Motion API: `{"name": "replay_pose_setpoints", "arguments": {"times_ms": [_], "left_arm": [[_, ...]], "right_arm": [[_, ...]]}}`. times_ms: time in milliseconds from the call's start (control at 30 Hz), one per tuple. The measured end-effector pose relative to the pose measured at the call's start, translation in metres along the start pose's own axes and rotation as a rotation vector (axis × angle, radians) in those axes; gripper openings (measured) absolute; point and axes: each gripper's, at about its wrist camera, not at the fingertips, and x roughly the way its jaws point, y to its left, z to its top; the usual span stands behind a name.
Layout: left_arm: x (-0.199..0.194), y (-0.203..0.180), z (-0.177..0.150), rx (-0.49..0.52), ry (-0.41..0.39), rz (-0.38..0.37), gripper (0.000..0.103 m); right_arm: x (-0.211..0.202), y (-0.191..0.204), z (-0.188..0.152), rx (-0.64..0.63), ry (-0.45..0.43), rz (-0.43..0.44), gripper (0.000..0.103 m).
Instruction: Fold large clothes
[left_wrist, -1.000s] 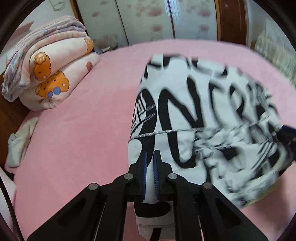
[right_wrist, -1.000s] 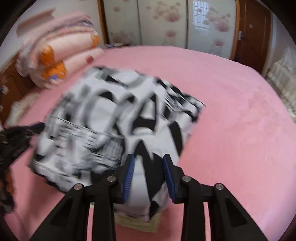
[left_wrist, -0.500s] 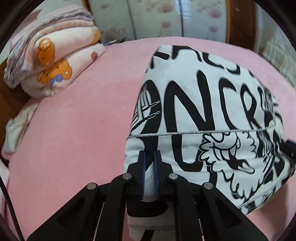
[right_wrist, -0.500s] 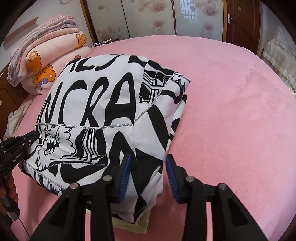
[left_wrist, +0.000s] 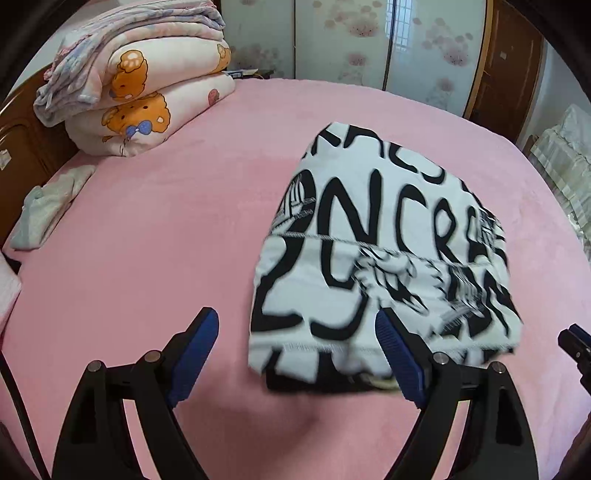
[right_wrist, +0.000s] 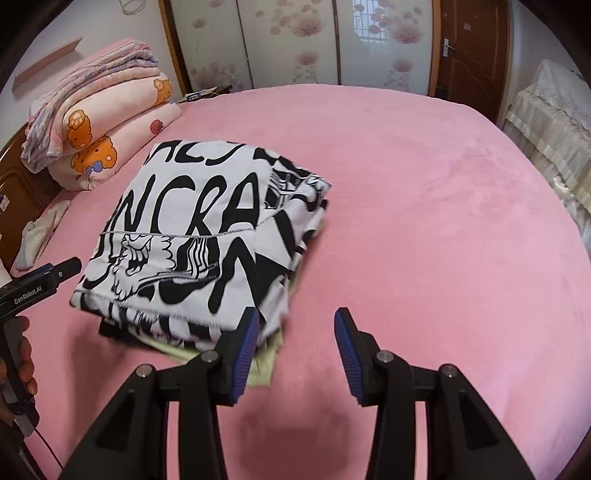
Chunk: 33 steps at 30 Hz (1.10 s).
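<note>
A white garment with large black lettering (left_wrist: 384, 258) lies folded into a thick rectangular stack on the pink bed (left_wrist: 166, 229); it also shows in the right wrist view (right_wrist: 199, 236). A pale yellow-green layer (right_wrist: 264, 363) pokes out under its near edge. My left gripper (left_wrist: 295, 354) is open, at the stack's near left corner, holding nothing. My right gripper (right_wrist: 295, 350) is open and empty, just off the stack's near right corner. The left gripper's tip (right_wrist: 55, 275) shows at the left of the right wrist view.
Folded pink bear-print quilts (left_wrist: 140, 85) are stacked at the bed's far left corner, also in the right wrist view (right_wrist: 96, 122). A small pale cloth (left_wrist: 44, 210) lies by the wooden headboard (left_wrist: 22, 147). Wardrobe doors (right_wrist: 295, 40) stand behind. A covered seat (right_wrist: 550, 122) stands at right.
Both grippers have opened and let go of the garment, which has dropped flat on the bed. Both have drawn back slightly from its near edge.
</note>
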Motion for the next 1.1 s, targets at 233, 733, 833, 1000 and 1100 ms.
{"name": "replay_pose_setpoints", "arguments": {"times_ms": [233,733,833,1000,1100], "left_arm": [[-0.064,-0.021,-0.018,0.054,0.007,0.009,0.086],[-0.205,-0.064,-0.075,0.117,0.006,-0.004,0.086],[-0.225,-0.07,-0.096,0.117,0.018,-0.033,0.086],[-0.259,-0.086,-0.15,0.121,0.026,-0.103,0.086],[-0.274,-0.094,-0.185,0.125,0.037,-0.121,0.087]], "right_arm": [[-0.069,-0.022,-0.011,0.032,-0.019,-0.026,0.045],[-0.228,-0.051,-0.049,0.031,-0.078,-0.093,0.058],[-0.246,-0.054,-0.07,0.047,-0.056,-0.072,0.058],[-0.265,-0.056,-0.114,0.062,-0.014,-0.055,0.059],[-0.271,-0.057,-0.147,0.082,0.024,-0.041,0.059]]}}
